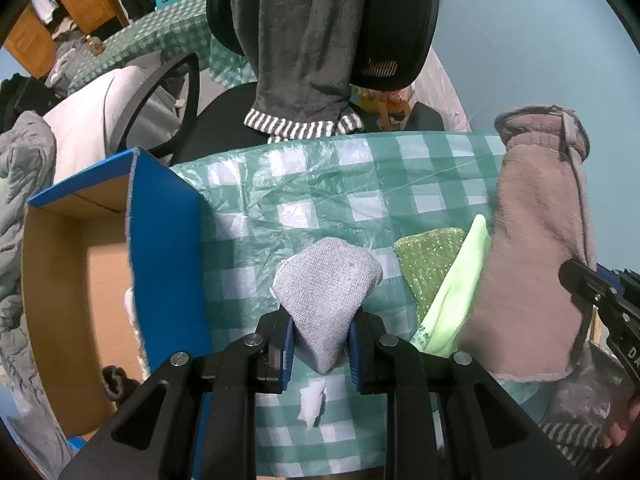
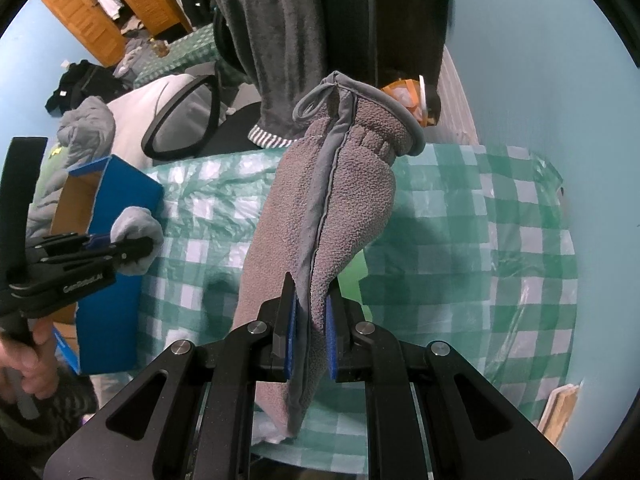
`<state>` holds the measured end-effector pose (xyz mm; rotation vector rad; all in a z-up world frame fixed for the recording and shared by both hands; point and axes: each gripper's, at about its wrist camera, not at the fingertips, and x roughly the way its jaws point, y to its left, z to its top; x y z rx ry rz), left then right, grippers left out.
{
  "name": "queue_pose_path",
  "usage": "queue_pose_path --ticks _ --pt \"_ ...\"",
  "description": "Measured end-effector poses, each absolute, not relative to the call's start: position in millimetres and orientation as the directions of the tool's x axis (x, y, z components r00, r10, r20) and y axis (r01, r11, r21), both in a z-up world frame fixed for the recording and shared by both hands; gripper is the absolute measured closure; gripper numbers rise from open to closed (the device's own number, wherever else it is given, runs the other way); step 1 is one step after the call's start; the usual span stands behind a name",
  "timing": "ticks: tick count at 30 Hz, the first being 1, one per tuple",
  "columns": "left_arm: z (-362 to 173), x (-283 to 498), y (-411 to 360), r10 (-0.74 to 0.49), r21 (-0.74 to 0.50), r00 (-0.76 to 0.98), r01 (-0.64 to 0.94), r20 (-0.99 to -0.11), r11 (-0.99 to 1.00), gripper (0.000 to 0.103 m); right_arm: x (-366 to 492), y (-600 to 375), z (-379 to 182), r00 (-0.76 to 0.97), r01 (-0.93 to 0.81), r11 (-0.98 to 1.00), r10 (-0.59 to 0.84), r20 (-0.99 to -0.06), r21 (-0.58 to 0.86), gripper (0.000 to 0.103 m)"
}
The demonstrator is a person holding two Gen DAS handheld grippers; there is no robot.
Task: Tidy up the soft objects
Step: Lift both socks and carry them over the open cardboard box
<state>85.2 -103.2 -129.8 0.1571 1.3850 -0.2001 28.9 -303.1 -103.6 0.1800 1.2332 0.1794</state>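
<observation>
Table (image 1: 320, 184) carried a green-and-white checked plastic cover, crinkled, reaching to the far edge. A chair (image 1: 400, 20) stood beyond that edge with a dark grey towel (image 1: 304, 40) draped over its back, striped hem hanging down.

Box (image 1: 168, 240), blue outside and brown cardboard inside, sat at the left of the table with its top open; flap raised on the side nearest the table centre.

Mitt (image 2: 320, 216), taupe fleece with a grey seam and hanging loop, was off the table and held upright. Right gripper (image 2: 311, 336) was clamped on its lower edge, blue pads pressing from both sides. In the left wrist view the mitt stood at the right, in front of a light green cloth (image 1: 456, 296) and a glittery green sponge (image 1: 428, 256) lying on the cover.

Left gripper (image 1: 322, 336) was closed on a small grey knit cloth (image 1: 328, 292), pinched to a wedge between the pads, lifted clear of the cover, just right of the box. A hand (image 2: 28, 364) showed on that gripper's handle.

A white scrap (image 1: 314, 406) lay on the cover beneath the left gripper.
</observation>
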Motion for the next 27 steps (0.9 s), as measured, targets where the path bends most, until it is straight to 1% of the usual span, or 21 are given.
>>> queue_pose_path --ticks 16,27 --pt "-91 66 -83 -0.035 0.024 0.243 0.236 -0.969 0.971 0.081 28 -279 -78 0.353 -0.092 0.965 0.262 -0.898 0.246 0.092" --pt "-66 58 -55 -0.01 0.047 0.285 0.191 -0.959 0.98 0.081 31 -255 -59 0.376 -0.137 0.953 0.301 -0.876 0.269 0.092"
